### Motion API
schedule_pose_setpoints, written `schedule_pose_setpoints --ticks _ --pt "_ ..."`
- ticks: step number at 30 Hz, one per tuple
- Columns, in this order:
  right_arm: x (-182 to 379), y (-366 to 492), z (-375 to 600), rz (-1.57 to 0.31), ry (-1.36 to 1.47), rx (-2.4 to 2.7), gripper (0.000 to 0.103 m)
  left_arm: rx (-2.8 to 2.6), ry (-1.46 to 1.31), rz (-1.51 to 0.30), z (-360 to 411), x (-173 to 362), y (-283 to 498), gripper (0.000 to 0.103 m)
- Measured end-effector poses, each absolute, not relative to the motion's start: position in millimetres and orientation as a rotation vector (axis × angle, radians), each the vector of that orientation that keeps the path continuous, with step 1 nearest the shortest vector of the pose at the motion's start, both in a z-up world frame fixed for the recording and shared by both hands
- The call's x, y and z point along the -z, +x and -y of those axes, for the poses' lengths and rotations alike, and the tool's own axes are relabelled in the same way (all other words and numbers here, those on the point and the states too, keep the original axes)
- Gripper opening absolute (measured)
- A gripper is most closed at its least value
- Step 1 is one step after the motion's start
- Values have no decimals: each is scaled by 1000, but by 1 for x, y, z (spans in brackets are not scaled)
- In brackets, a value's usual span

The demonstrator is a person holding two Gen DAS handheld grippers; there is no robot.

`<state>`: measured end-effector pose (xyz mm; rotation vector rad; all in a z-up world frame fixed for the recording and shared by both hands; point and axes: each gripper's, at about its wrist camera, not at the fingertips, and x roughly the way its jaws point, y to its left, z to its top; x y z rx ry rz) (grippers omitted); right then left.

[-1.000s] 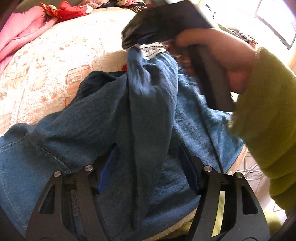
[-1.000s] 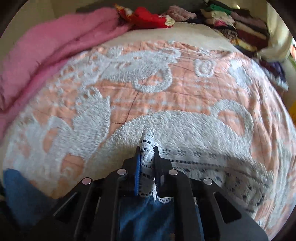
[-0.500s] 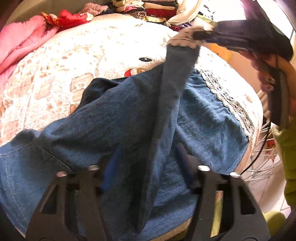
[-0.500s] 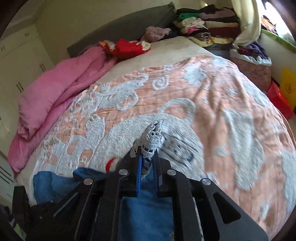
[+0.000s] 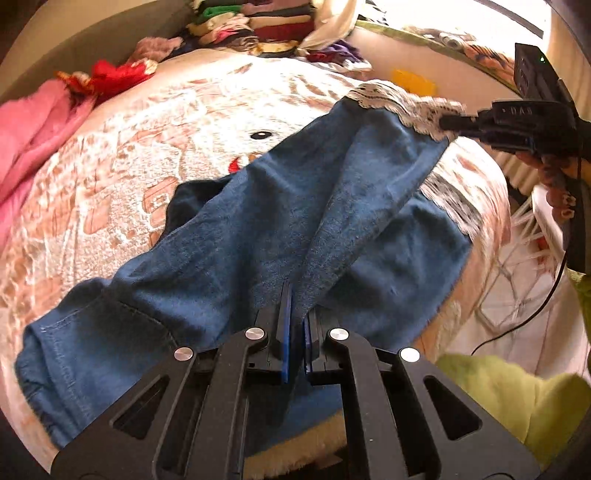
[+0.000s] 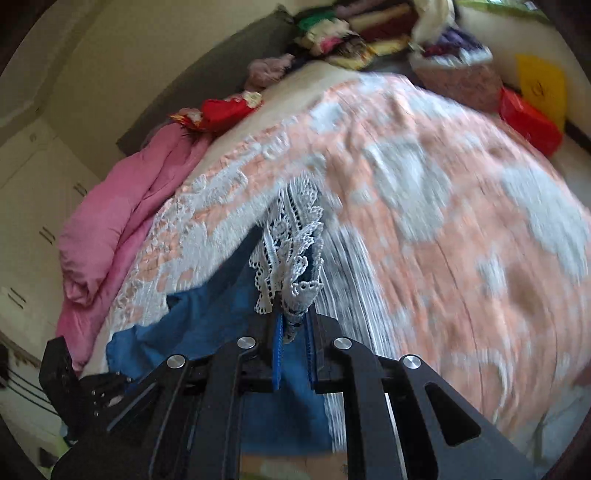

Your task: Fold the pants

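Left gripper [image 5: 295, 321]: jaws were together, clamped on a ridge of the blue pants [image 5: 258, 236] at six o'clock in its own view
Right gripper [image 6: 293, 325]: jaws were nearly together, pinching the white lace hem [image 6: 291, 251] of one leg; from the left view it sat at two o'clock, held by a hand [image 5: 557, 177]
Pants: lay across the bed [image 5: 147, 140], waistband toward eight o'clock, one leg lifted and stretched from the left gripper up to the right gripper, the other leg flat beneath it toward four o'clock
Bed: covered in a peach and white cartoon blanket
Pink quilt [image 6: 122, 221]: bunched at nine o'clock in the right view
Clothes pile [image 5: 258, 26]: stacked at twelve o'clock beyond the bed
Sleeve [image 5: 517, 398]: green, at five o'clock
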<state>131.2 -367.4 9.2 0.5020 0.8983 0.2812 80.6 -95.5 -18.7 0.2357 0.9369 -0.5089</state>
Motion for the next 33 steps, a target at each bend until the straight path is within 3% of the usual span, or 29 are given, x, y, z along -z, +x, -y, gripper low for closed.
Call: schedule_pose_setpoints --ticks 9,28,30,33 --pt "30 82 377 -972 560 -251 9 546 327 -976 103 34 55 0" --pt "55 72 392 -1007 540 -208 9 555 353 -1078 115 54 52 5" --pt "54 71 391 -1013 528 -211 10 567 343 -1080 115 54 52 12" --pt "42 66 392 -1017 476 -175 27 588 307 -1074 113 50 46 30"
